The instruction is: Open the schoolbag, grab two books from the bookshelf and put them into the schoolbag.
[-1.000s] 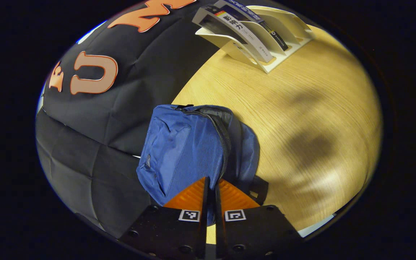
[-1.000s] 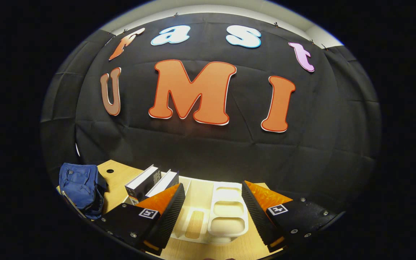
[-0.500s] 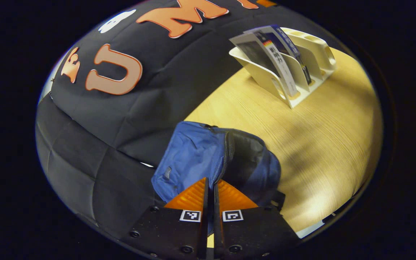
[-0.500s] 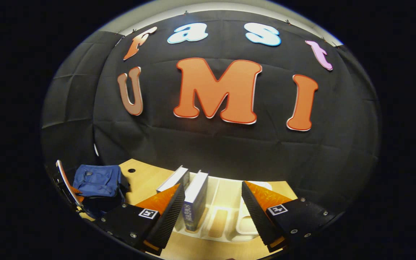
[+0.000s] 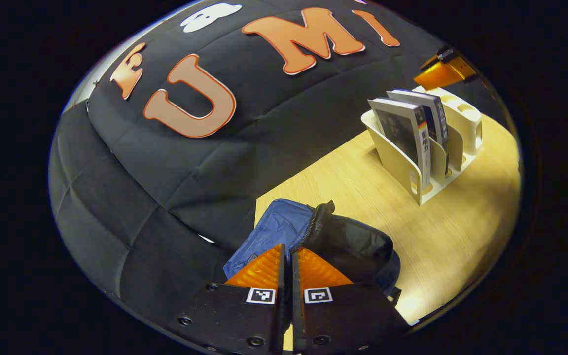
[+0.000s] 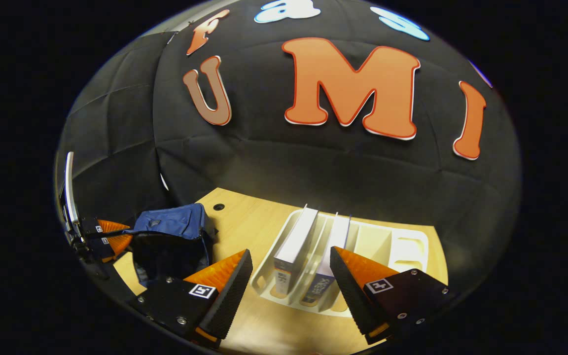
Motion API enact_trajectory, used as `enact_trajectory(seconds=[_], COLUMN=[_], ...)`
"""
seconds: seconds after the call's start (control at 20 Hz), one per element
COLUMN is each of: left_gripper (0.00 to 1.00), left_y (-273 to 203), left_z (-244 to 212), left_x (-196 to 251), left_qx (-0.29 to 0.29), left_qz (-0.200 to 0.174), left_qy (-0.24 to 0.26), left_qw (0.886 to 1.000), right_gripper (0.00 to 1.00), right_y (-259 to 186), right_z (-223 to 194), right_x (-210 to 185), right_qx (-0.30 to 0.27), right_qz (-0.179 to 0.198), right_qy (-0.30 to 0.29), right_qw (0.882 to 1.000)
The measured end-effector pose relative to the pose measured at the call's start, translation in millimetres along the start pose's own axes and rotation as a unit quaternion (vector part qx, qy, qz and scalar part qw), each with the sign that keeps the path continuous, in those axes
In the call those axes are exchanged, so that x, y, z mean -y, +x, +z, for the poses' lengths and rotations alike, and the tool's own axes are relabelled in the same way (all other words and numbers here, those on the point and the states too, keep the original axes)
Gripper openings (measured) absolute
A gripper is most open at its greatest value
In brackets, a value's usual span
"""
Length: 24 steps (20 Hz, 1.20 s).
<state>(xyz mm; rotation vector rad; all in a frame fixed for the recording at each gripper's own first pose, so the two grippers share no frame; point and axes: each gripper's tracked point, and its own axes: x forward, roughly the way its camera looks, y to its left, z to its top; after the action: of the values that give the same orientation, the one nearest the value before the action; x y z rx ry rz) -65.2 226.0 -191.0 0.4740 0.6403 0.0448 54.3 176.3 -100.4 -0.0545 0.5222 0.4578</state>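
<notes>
A: What is nearest in the left gripper view?

B: The left gripper (image 5: 287, 256), its fingers pressed nearly together at the zipper edge of the blue schoolbag (image 5: 284, 229). Whether they pinch the zipper or the cloth I cannot tell; the contact is hidden by the fingers.

A: And the schoolbag itself?

B: It lies at the left edge of the wooden surface (image 5: 363, 197), against the black cloth wall. Its mouth gapes, showing a dark lining on the side away from the wall.

A: Beyond it?

B: The cream bookshelf (image 5: 414, 170) stands well apart from the bag, toward the far right of the surface. The two books (image 5: 414, 130) stand upright in neighbouring slots at its near end. The tip of the right gripper (image 5: 439, 74) shows just behind and above the bookshelf.

A: From the right gripper view?

B: That gripper (image 6: 291, 273) is spread wide, holding nothing, hovering over the bookshelf (image 6: 377, 241) with one book (image 6: 296, 236) and the other (image 6: 336, 246) seen between its fingers. The schoolbag (image 6: 170, 231) and left gripper (image 6: 111, 235) sit far off at the left.
</notes>
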Motion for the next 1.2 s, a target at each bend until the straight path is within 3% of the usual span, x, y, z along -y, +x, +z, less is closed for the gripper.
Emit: enact_trajectory(seconds=[0.25, 0.4, 0.6, 0.8, 1.2], left_gripper=[0.07, 0.03, 0.02, 0.02, 0.01], left_y=[5, 9, 16, 22, 32], left_z=[18, 23, 34, 35, 42], left_x=[-20, -35, -47, -55, -59], left_qx=[0.0, 0.002, 0.007, -0.002, -0.004], left_qz=[-0.038, -0.063, -0.078, -0.094, -0.108], left_qy=[-0.059, -0.094, -0.105, -0.116, -0.107], left_qw=[0.998, 0.994, 0.991, 0.989, 0.988], right_gripper=[0.94, 0.94, 0.94, 0.92, 0.88], right_y=[37, 55, 76, 95, 134], right_z=[4, 4, 1, 8, -24], right_x=[-3, -15, -5, 11, 19], right_qx=[-0.077, -0.145, -0.208, -0.224, -0.308], right_qz=[-0.019, -0.004, -0.035, -0.066, -0.09], right_qy=[0.026, 0.067, 0.094, 0.091, 0.107], right_qw=[0.997, 0.987, 0.973, 0.968, 0.941])
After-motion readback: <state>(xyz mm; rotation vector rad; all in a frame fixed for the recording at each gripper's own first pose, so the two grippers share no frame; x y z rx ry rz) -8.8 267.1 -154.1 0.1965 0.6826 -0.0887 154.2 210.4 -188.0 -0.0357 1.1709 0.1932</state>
